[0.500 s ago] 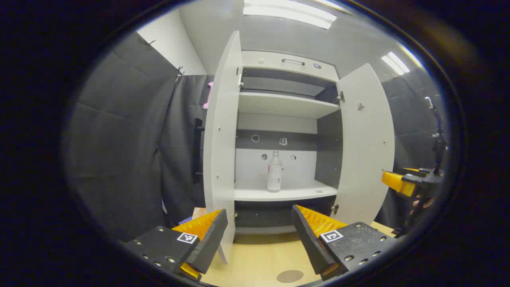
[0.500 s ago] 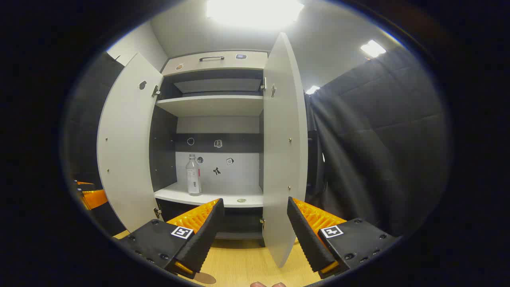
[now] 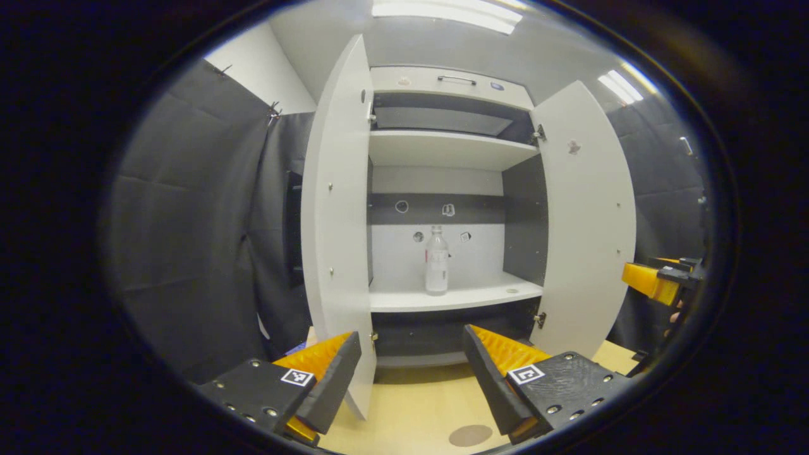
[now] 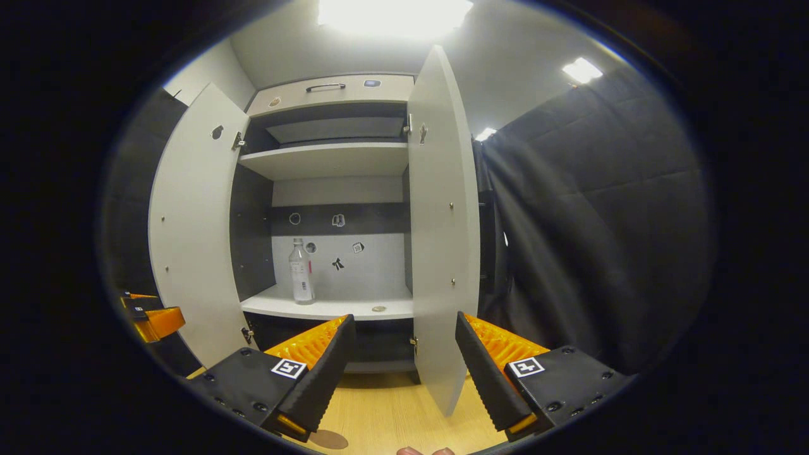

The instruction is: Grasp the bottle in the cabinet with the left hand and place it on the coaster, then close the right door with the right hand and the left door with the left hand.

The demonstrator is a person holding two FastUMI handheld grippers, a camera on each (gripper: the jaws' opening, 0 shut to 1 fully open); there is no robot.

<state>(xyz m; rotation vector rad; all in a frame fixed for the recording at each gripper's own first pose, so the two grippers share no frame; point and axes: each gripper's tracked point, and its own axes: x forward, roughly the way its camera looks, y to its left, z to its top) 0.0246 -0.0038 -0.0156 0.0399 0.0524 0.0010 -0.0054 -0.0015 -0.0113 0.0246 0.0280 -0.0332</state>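
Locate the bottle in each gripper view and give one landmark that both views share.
Left gripper view: the bottle stands upright near the middle of the lower shelf, right of picture centre.
Right gripper view: the bottle stands at the left end of the same shelf, left of centre.
Shared landmark: the dark handle on the cabinet's top panel.

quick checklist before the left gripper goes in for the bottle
1. Bottle upright on the cabinet shelf: ok.
2. Left gripper open, nothing between its fingers: ok.
3. Both doors open, left door and right door, with a clear way to the bottle: ok.
4. Coaster bare on the table: ok.
5. Right gripper open and off to the side: ok.
6. Bottle capped: cannot tell.
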